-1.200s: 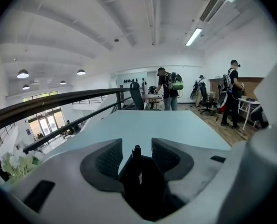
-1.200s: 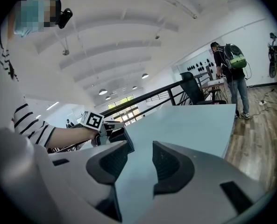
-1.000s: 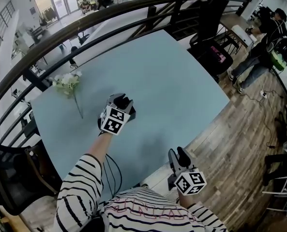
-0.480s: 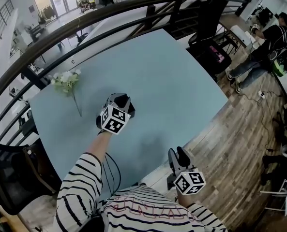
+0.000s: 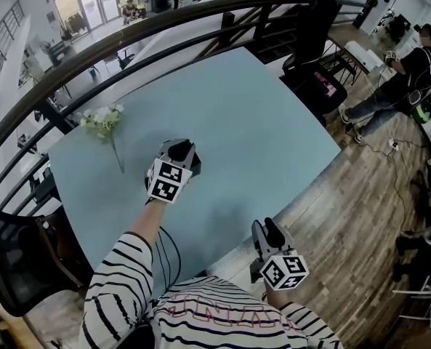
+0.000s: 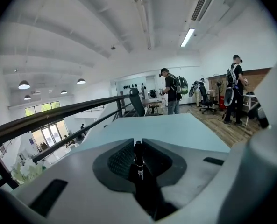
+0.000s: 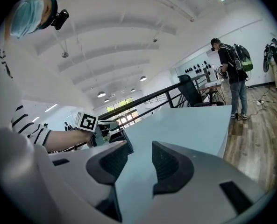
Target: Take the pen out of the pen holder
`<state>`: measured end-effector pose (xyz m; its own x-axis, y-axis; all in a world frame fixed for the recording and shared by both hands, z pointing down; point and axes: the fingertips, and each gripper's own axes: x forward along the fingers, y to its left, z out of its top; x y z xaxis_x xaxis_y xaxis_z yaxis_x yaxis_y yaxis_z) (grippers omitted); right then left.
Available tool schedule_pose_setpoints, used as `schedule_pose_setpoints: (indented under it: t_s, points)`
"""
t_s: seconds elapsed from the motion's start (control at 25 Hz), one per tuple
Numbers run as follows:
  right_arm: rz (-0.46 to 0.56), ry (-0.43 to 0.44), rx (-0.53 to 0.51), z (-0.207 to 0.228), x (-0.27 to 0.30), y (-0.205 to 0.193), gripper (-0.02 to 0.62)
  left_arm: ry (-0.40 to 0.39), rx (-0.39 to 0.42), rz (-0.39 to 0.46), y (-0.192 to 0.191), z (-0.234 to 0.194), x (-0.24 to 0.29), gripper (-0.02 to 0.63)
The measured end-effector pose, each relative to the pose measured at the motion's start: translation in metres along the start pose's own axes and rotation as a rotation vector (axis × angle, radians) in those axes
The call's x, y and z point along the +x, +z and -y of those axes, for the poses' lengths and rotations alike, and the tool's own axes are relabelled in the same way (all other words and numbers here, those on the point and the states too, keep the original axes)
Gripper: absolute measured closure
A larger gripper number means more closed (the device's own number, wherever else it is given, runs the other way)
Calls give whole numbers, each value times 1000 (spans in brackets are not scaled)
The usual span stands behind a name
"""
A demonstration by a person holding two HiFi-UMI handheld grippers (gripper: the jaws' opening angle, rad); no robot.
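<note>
In the head view, two grippers are held over one pale blue table (image 5: 273, 122). The left gripper (image 5: 182, 150) is above its near left part and the right gripper (image 5: 265, 229) is at the near edge. One white flower sprig (image 5: 103, 121) lies further left. Lettering on the striped shirt (image 5: 222, 317) is too faint to read.

In the left gripper view, the jaws have just been closing and clamp one slim black pen (image 6: 138, 157), upright between the pads.

In the right gripper view, the jaws stand apart with only table showing between them.
</note>
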<state>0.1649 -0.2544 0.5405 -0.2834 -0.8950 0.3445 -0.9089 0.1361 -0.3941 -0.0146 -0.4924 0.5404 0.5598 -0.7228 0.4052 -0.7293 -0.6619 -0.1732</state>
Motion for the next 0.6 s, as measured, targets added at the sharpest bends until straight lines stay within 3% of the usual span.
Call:
schedule_pose_setpoints:
  t_s: [0.6]
  points:
    - [31, 90, -19, -15, -40, -2, 423, 102, -3, 187, 45, 27, -90, 535]
